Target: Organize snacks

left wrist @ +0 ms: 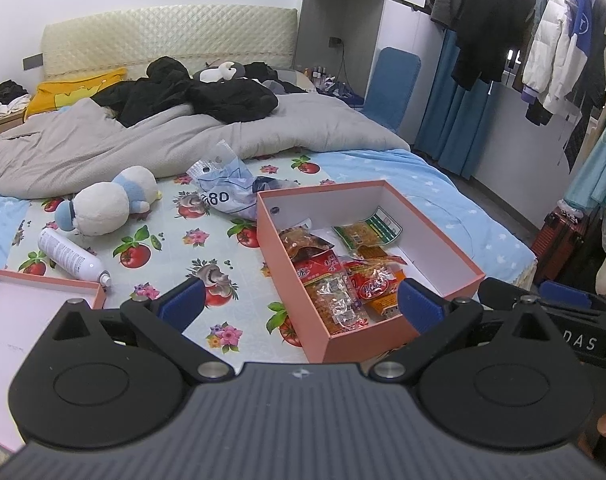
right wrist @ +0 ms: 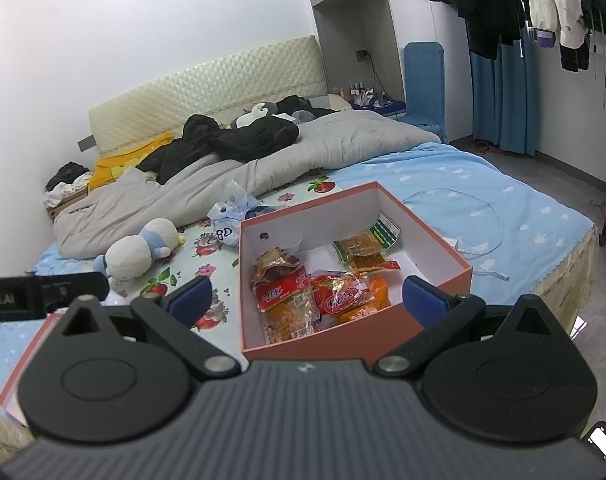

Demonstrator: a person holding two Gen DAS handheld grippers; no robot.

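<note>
A pink open box sits on the bed's fruit-print mat. Inside lie several snack packs: red and orange ones near the front and a green-edged pack at the back. My left gripper is open and empty, above the box's near left corner. My right gripper is open and empty, above the box's near edge. The right gripper's body shows at the right in the left wrist view; the left gripper's body shows at the left in the right wrist view.
The box's pink lid lies at the near left. A white spray can, a plush toy and a plastic bag lie on the mat. A grey quilt covers the far bed. A white cable lies right of the box.
</note>
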